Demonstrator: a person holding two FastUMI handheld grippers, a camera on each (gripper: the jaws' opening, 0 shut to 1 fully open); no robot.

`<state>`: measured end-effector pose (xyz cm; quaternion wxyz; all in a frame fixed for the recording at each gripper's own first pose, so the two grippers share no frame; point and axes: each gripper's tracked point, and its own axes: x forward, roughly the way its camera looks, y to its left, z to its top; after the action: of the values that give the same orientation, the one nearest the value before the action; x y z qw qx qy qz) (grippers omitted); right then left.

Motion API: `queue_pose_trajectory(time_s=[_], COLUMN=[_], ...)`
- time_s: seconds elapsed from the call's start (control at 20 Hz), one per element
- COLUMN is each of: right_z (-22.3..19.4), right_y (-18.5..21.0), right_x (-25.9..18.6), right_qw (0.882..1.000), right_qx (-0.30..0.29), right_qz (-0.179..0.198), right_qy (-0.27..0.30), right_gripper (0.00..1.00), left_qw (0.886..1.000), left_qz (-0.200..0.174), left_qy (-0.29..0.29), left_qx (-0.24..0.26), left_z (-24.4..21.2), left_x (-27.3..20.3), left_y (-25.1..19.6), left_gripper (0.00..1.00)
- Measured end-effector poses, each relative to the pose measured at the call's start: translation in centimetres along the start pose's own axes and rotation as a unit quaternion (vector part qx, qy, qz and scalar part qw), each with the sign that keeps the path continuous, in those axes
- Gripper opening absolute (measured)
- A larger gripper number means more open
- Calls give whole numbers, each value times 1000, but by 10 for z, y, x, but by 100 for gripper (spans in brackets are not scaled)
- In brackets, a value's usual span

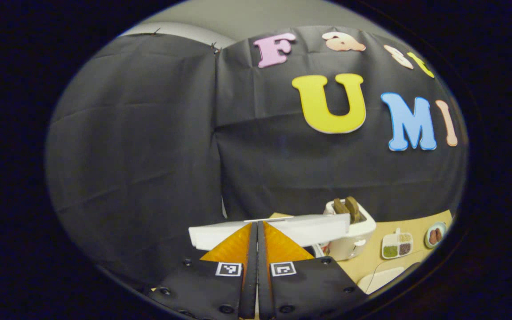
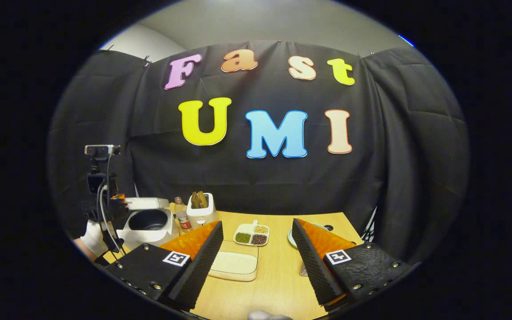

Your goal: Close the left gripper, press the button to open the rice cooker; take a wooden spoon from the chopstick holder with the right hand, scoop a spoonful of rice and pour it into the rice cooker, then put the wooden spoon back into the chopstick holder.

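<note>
Left gripper view: the left tool (image 1: pixel 256 266) has its fingers pressed together, just before the cooker's raised lid (image 1: pixel 300 229). Right gripper view: the right tool (image 2: pixel 256 253) is spread wide above the worktop (image 2: pixel 278 284); the cooker (image 2: pixel 147 222) stands open at far left, beside the holder (image 2: pixel 202 209) with spoons (image 2: pixel 199 199).

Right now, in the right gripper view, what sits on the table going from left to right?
Rice cooker with its lid up → bottle → chopstick holder → divided dish of grains → plate.
</note>
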<state>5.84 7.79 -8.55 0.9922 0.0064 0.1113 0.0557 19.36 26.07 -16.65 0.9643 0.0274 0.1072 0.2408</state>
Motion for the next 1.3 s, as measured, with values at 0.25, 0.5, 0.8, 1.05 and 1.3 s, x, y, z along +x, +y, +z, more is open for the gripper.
queue_pose_trajectory(time_s=[0.25, 0.5, 0.8, 1.05, 1.3], right_z=[1, -17, -91, -139, -192], right_y=[-12, -32, -64, -110, -159], right_x=[1, 2, 0, 9, 47], right_qw=[1000, 999, 995, 992, 985], right_qx=[7, 16, 60, 64, 102], right_qz=[-15, -42, -75, -105, -125], right_qy=[-11, -21, 17, 36, 69], right_gripper=[95, 95, 96, 95, 96], left_qw=[993, 990, 979, 976, 974], left_qz=[-85, -102, -155, -181, -190], left_qy=[-77, -92, -121, -106, -110], left_qx=[-6, -40, -43, -59, -53], left_z=[68, 77, 85, 85, 87], left_x=[-76, -143, -230, -262, -285], left_y=[-26, -25, -37, -56, -81], left_gripper=[71, 96, 99, 100, 99])
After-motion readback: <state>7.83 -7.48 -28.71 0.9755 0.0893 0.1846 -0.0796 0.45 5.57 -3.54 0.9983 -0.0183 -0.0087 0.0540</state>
